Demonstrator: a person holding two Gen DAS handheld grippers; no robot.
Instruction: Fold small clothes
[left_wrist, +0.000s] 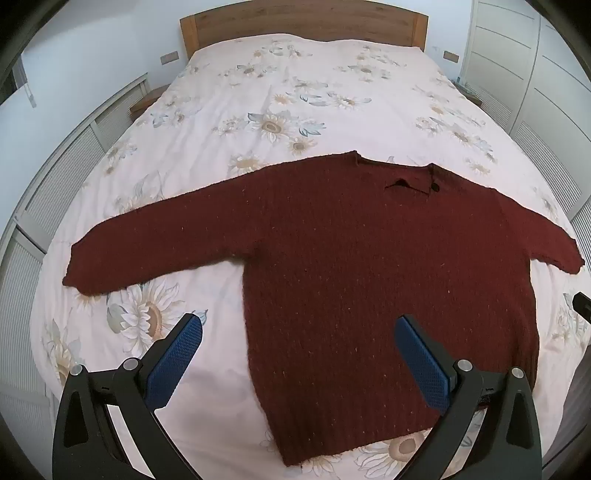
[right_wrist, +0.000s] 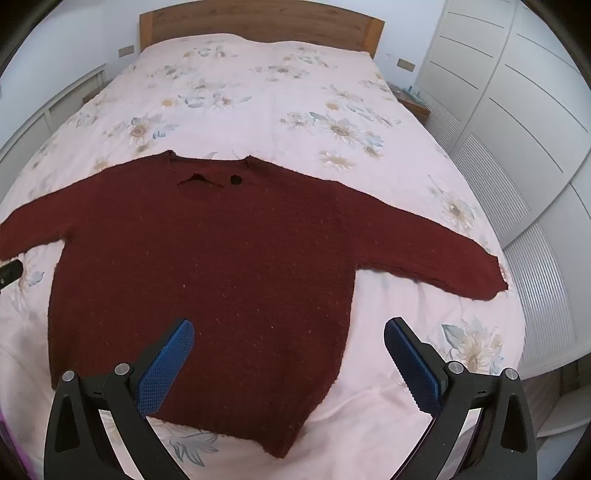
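A dark red knitted sweater (left_wrist: 351, 258) (right_wrist: 207, 258) lies flat on the bed, both sleeves spread out to the sides and its neck toward the headboard. My left gripper (left_wrist: 299, 325) hovers open above the sweater's lower left side, nothing between its blue pads (left_wrist: 177, 362). My right gripper (right_wrist: 290, 328) hangs open above the lower right side, one pad (right_wrist: 166, 369) over the knit, the other over the bedcover. Neither gripper touches the cloth. A dark tip of the right gripper (left_wrist: 581, 302) shows at the left view's right edge, and the left gripper's tip (right_wrist: 9, 271) at the right view's left edge.
The bed carries a pale pink cover with a sunflower print (left_wrist: 273, 125) (right_wrist: 340, 129) and a wooden headboard (left_wrist: 303, 22) (right_wrist: 258, 22). White wardrobe doors (right_wrist: 517, 129) stand along the right. White louvred panels (left_wrist: 55, 192) run along the left.
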